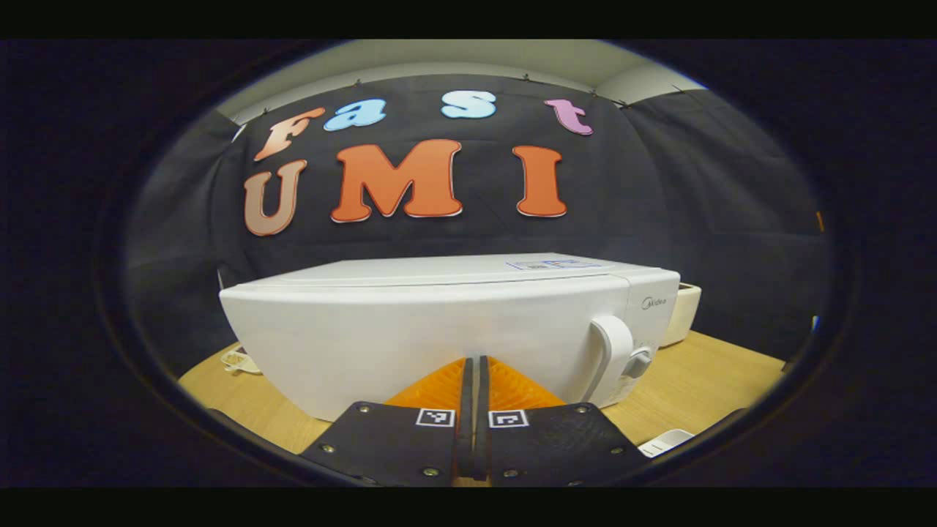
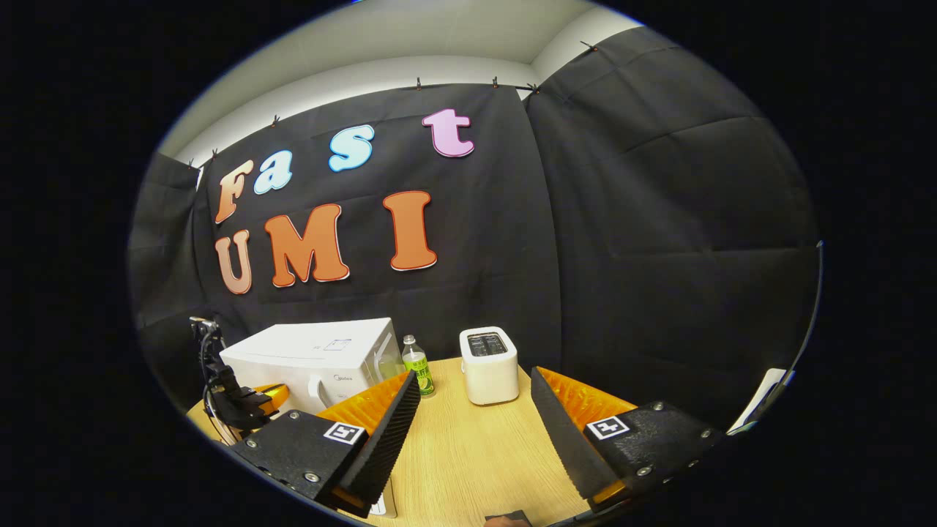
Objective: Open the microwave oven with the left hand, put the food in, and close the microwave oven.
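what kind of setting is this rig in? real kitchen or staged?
Likely a staged recording booth, not a real kitchen: black cloth wall pinned up behind a light wooden table, which carries just a white microwave oven, a white two-slot toaster and a small clear bottle with a green label.

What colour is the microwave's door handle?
White, like the microwave itself; the handle shows best in the left gripper view.

The left gripper (image 1: 474, 369) is pointing at the front of the white microwave oven (image 1: 439, 322), its two fingers lying pressed together with nothing between them. The microwave is sitting on a wooden table (image 1: 695, 388) with its door closed; the handle (image 1: 611, 351) and a knob (image 1: 639, 362) are showing toward the right.
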`<state>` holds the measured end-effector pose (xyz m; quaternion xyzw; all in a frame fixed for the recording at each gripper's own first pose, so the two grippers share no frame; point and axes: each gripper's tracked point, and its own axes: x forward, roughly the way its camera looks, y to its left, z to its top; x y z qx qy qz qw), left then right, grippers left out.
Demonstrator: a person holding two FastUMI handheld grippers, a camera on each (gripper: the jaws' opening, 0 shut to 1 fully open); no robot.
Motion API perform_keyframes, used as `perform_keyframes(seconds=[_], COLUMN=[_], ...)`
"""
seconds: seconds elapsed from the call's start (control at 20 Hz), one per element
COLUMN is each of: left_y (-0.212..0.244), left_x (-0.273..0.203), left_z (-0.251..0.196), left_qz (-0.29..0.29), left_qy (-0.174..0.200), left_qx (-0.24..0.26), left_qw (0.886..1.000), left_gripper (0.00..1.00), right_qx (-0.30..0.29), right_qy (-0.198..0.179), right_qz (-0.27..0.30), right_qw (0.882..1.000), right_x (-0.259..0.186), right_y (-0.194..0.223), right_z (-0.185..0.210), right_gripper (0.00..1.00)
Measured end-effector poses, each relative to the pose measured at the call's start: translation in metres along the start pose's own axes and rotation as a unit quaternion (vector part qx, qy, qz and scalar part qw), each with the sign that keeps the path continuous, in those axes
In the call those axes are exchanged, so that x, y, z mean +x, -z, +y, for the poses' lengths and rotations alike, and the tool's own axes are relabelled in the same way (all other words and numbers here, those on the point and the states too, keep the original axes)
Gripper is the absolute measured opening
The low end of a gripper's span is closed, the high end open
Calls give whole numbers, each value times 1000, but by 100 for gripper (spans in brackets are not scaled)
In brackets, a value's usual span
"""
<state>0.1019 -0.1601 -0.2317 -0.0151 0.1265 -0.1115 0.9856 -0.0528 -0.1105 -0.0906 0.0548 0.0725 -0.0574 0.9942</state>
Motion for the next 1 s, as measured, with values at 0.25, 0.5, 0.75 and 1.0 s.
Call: perform_keyframes(seconds=[0.25, 0.5, 0.75, 1.0], left_y=[-49, -116, -170, -195], left_x=[-38, -92, -150, -196], left_z=[17, 47, 105, 155], left_qz=[-8, -43, -81, -102], left_qy=[18, 28, -7, -64], left_qx=[4, -4, 2, 29], left_qw=[1000, 999, 997, 992], left_gripper=[4, 2, 0, 2], right_qx=[0, -6, -6, -14], right_qy=[-10, -29, -54, -82], right_qz=[-1, -4, -7, -5], right_qw=[1000, 1000, 999, 997], right_x=[1, 2, 3, 3], right_y=[-3, -7, -10, -8], right_z=[15, 38, 67, 99], right_gripper=[94, 94, 94, 95])
